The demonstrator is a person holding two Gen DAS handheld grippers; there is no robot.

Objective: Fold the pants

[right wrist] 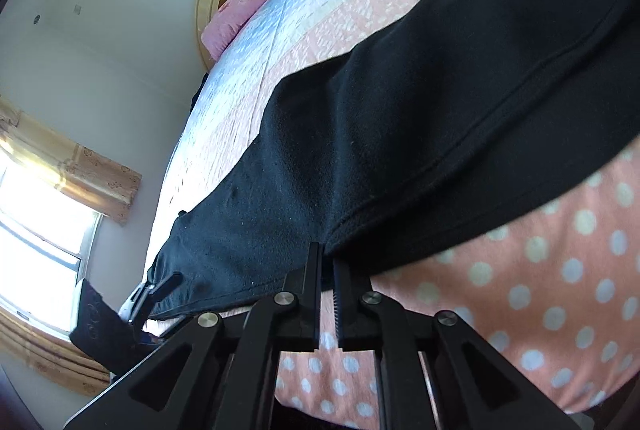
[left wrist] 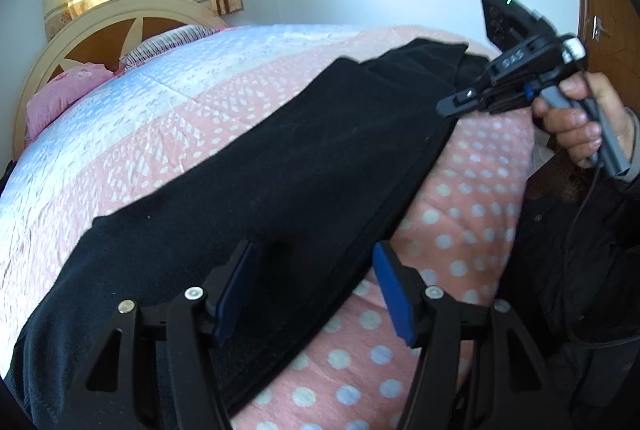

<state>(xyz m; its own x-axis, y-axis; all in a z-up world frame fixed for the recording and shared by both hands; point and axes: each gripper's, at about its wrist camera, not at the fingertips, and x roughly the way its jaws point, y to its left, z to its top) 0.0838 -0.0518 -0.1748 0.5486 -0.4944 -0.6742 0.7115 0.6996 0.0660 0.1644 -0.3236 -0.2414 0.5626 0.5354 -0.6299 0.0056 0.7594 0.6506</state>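
Pants [left wrist: 280, 157]: one black pair flat on polka-dot quilt [left wrist: 460, 213] | left gripper [left wrist: 316, 286]: fingers spread, grasping nothing | right gripper [right wrist: 328, 270]: clenched on pants edge | pillows: two, far end

The black pants [left wrist: 280, 157] run off the left wrist view's lower-left edge.

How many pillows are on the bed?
2. A pink pillow lies by the headboard, and a striped pillow sits right next to it, farther along the headboard. The black pants or the quilt might hide more.
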